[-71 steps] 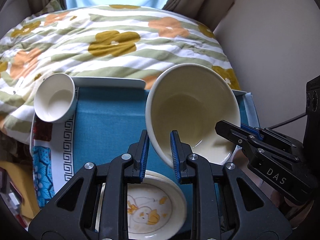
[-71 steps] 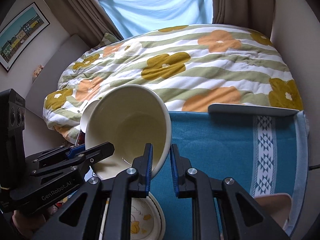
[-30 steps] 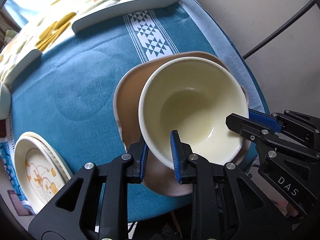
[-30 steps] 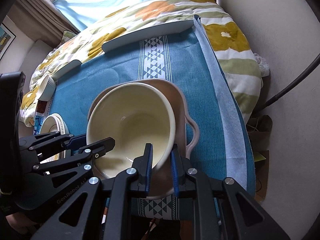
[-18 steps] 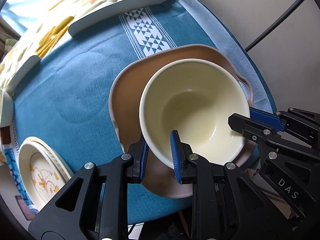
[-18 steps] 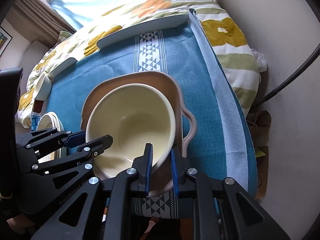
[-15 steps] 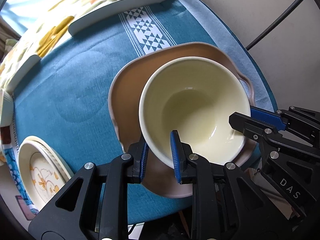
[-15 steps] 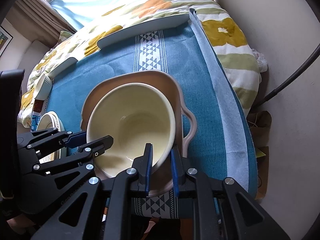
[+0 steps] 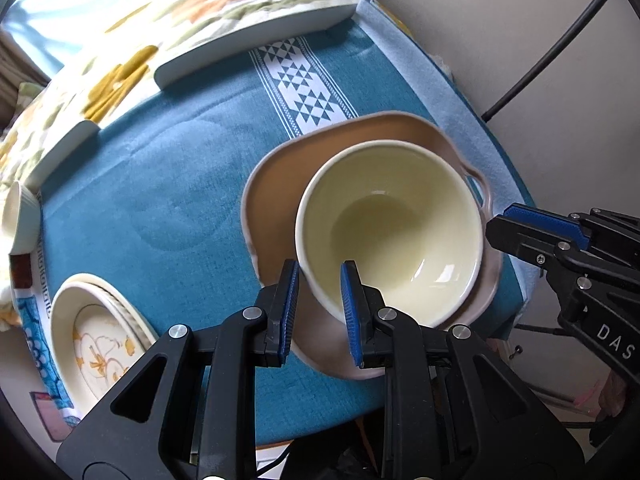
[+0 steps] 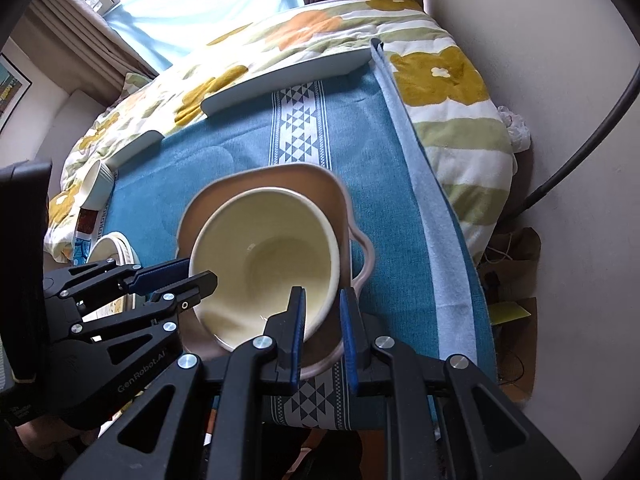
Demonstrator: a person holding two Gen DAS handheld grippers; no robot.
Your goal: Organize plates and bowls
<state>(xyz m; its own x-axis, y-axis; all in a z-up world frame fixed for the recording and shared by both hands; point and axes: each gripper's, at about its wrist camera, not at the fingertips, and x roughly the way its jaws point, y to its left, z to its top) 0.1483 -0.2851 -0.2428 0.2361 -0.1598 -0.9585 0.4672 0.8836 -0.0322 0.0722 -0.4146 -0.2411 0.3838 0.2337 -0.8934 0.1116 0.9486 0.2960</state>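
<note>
Both grippers steeply down, clamping cream bowl (image 9: 390, 236) rim.

The cream bowl (image 9: 390, 228) is looking like glazed ceramic, smooth and glossy, catching a highlight low inside. The pink-brown dish (image 9: 276, 184) under it is looking matt, smooth stoneware by the look. The teal cloth (image 9: 168, 168) covering the surface is showing a soft woven nap with a white patterned band. The left gripper (image 9: 318, 304) is showing matt black plastic arms, ribbed blue rubbery pads and shiny metal rivets. The quilt (image 10: 448, 80) past the far edge is looking puffy.
</note>
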